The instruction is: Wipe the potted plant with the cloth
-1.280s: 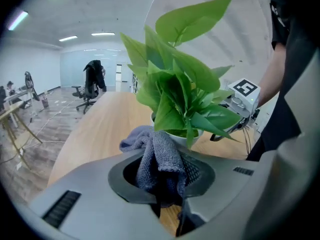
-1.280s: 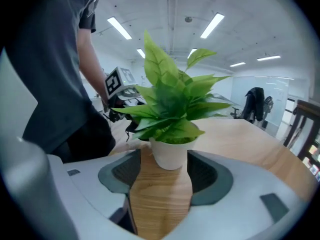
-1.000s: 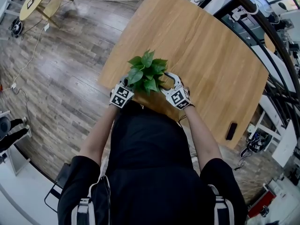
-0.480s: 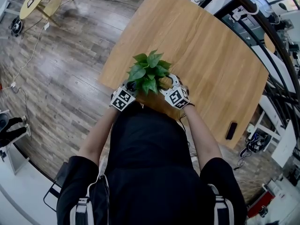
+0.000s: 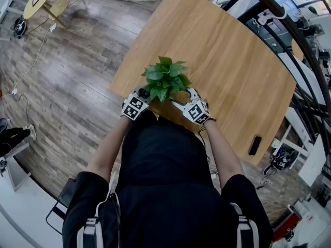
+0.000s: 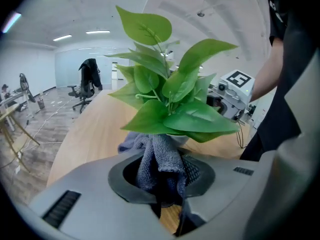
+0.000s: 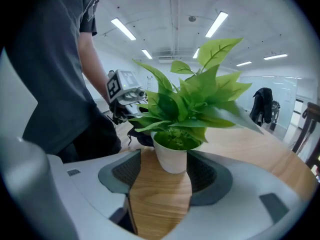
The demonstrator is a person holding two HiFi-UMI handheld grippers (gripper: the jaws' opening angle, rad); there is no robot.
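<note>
The plant (image 5: pixel 165 78) stands on the wooden counter (image 5: pixel 232 61) near the middle of the head view, close to the counter's lower edge, with a pair of tongs on either side of it. It sits in a small white pot (image 7: pixel 171 156) that tapers toward the base. The pot is filled with green up to the rim, and broad green leaves spread above it.

The right tongs (image 7: pixel 164 176) are apart. The pot stands on the counter between the far ends of their dark pads, and I cannot tell whether either pad touches it. The left tongs (image 6: pixel 162 170) are clamped on a grey-blue cloth (image 6: pixel 159 156), which is bunched up just under the lowest leaves at the centre of the left gripper view.

Each pair carries a cube (image 5: pixel 134 107) with black-and-white square markers. A small dark flat thing (image 5: pixel 255 144) lies on the counter at the lower right of the head view, too small for any print to be read.
</note>
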